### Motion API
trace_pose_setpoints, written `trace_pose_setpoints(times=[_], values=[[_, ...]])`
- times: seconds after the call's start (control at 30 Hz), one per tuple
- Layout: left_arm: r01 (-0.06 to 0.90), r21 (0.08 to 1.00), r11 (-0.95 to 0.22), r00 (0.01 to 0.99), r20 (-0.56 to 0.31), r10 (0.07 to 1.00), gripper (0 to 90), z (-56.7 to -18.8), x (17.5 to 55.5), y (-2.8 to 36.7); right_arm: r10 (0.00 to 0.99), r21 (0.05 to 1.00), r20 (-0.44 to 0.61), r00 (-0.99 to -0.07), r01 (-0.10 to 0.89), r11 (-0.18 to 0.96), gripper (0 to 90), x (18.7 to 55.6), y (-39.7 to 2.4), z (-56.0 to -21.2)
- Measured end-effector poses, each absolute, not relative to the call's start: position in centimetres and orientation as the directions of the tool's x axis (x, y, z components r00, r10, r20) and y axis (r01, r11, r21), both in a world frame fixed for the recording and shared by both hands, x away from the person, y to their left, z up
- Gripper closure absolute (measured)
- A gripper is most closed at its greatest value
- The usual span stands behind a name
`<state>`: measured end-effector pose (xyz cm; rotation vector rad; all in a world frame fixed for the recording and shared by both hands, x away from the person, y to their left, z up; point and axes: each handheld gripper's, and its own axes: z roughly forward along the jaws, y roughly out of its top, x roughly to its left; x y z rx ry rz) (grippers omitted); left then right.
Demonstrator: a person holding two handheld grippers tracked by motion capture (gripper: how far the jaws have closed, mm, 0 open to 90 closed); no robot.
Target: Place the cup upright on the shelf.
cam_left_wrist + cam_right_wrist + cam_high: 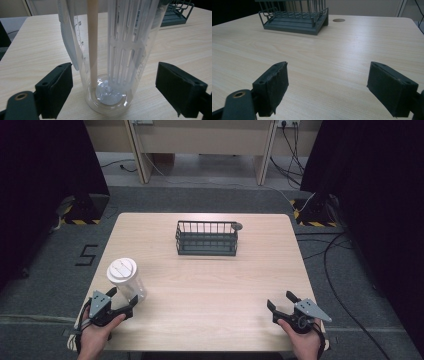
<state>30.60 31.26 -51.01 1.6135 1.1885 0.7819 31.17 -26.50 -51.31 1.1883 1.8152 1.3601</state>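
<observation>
The left gripper (122, 302) brackets the cup (126, 279) with fingers spread, needing only to close; the right gripper (281, 302) idles open.

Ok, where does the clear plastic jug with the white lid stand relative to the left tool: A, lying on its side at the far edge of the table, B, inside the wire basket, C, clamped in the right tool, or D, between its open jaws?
D: in the left gripper view the clear jug stands upright between the left tool's open jaws, neither pad touching it.
</observation>
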Motion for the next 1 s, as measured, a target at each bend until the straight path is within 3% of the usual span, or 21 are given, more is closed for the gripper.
trace_pose_setpoints(times=[1.0], values=[[0.256,0.962,-0.091,0.359,-0.007,0.933,15.1,-50.7,33.8,30.7,0.897,0.94,0.073,-0.437,0.33,0.084,18.2,31.3,-26.5,-51.3]])
